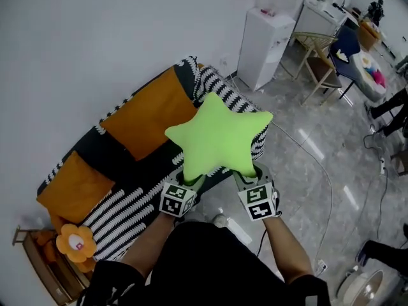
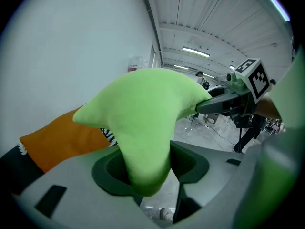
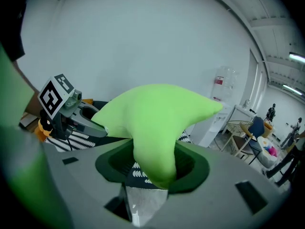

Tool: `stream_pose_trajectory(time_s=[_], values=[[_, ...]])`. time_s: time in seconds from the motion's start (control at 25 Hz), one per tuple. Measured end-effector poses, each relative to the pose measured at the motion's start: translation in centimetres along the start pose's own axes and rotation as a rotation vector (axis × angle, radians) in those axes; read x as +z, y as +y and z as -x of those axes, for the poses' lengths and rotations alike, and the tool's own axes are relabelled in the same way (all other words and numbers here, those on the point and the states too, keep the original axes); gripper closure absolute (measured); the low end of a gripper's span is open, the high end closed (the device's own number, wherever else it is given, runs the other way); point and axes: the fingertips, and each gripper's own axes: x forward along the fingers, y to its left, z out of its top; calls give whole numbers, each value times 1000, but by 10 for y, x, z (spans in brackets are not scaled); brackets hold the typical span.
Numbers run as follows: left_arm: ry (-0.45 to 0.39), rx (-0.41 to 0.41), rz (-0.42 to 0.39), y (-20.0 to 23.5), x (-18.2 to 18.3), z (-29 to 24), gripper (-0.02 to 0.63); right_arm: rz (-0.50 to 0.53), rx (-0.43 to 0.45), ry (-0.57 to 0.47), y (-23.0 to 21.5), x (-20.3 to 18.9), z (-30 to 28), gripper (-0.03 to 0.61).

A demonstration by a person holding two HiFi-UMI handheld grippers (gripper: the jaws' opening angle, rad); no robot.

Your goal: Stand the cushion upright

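I hold the green star cushion [image 1: 220, 136] in the air in front of me, above the front part of the sofa [image 1: 121, 203]. It touches neither the seat nor the backrest. My left gripper [image 1: 192, 180] is clamped on one lower arm of the star, and my right gripper [image 1: 246, 176] is clamped on the other. In each gripper view a soft green tip is squeezed between the two jaws and pokes out toward the camera.

I take it by two arms because the cushion is soft. With one grip it would probably hang and turn, but with two I can decide how its face is tilted. I think these two arms are also the feet on which it must stand, so this hold lets me put them down first. The other three arms point away from me, toward the orange back pillows [image 1: 150, 110].

In my judgement the standing is not yet done. The feet need to go on the striped seat with the star leaning on the backrest, otherwise it may slump forward when I let go.
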Motion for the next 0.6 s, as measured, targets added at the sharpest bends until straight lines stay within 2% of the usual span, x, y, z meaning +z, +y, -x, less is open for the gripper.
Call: stream_pose_trajectory(time_s=[0.36,0.6], values=[[13,-92,81,-5,14,-72,385,49,-73,60,-58,2,-26,370],[37,-115,113,20,29,-129,385,34,-42,121,-102,5,-80,370]])
